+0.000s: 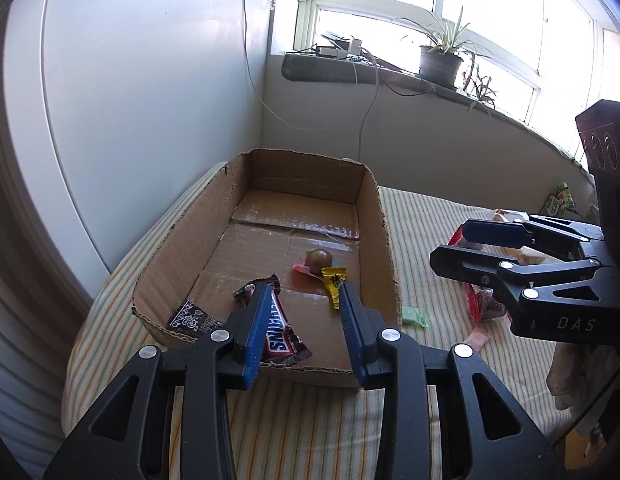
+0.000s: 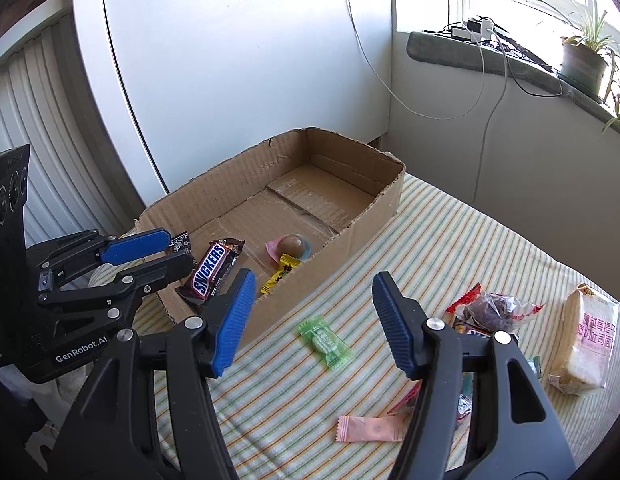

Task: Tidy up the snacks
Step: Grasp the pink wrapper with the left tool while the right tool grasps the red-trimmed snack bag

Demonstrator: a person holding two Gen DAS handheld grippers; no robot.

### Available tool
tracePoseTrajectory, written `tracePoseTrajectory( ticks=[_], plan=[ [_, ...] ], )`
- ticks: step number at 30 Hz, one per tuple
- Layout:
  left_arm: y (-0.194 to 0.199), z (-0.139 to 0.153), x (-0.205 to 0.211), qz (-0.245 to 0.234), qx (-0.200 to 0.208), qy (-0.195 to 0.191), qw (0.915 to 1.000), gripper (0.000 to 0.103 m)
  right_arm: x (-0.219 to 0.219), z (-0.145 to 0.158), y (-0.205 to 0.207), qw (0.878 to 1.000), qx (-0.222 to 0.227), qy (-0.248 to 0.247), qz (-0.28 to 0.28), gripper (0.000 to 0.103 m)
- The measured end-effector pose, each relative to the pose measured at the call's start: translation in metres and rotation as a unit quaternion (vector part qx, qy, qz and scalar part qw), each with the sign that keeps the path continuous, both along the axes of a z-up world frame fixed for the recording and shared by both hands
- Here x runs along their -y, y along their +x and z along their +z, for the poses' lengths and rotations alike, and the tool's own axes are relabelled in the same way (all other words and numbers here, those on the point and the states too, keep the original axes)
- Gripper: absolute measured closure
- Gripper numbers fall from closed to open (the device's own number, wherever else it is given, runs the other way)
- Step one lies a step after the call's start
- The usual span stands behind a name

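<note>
Snickers bar (image 2: 211,270) lies in cardboard box (image 2: 361,222) (both grippers released: left (image 1: 304,300), right (image 2: 311,292)).

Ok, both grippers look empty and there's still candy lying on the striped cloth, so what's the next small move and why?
Probably lower the right gripper onto the green candy and close on it. Its jaws stand open and empty, and that candy lies nearest ahead on the striped cloth, just outside the cardboard box that already holds the Snickers bar.
</note>
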State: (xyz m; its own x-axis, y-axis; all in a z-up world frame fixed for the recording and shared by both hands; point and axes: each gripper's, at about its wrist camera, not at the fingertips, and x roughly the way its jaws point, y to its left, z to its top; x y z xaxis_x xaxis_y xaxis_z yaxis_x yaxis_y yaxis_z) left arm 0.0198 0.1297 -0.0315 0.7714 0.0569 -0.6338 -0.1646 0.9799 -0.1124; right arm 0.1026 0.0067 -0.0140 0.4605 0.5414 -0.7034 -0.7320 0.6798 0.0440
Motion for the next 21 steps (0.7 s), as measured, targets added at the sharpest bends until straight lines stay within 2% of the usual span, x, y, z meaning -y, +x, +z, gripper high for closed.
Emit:
tracePoseTrajectory(
  ticks=[6, 11, 21],
  plan=[
    [-0.001, 0.003, 0.019, -0.021, 0.003, -0.01, 0.9997, 0.069, 0.037, 0.002, 0.002, 1.0, -0.002, 0.005, -0.026, 0.039],
    [0.0, 0.0, 0.045, -0.057, 0.002, -0.02, 0.9982, 0.069, 0.072, -0.008, 0.005, 0.998, -0.011, -0.007, -0.053, 0.04],
    [0.02, -0.027, 0.109, -0.154, -0.045, -0.05, 0.9857, 0.069, 0.129, -0.04, 0.022, 0.994, -0.052, -0.035, -0.093, 0.04]
  ],
)
